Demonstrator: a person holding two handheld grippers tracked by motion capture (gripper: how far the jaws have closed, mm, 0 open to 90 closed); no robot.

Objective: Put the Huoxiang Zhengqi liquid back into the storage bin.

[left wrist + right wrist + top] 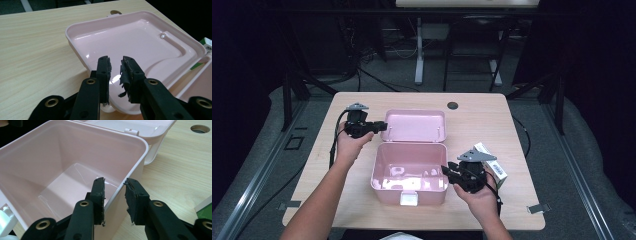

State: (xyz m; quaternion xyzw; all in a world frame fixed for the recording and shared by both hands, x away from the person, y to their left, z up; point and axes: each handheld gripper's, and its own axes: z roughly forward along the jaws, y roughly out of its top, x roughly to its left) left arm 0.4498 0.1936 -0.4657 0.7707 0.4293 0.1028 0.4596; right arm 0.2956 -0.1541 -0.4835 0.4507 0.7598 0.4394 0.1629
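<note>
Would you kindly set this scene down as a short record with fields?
Surface: wooden table
Box: pink box, open and empty
Lid: pink lid laid back flat, inside up
Left gripper: jaws astride the lid's rim, pads apart from it
Right gripper: jaws astride the box's side wall, not pressing
Beside box: white and green carton, behind the right gripper

The high view is looking forward and down from above the counter's (362, 100) near side, while each tongs camera is sitting close behind its own jaws, all three sharing the open pink lunch box (409, 175) (130, 42) (62, 170).
</note>
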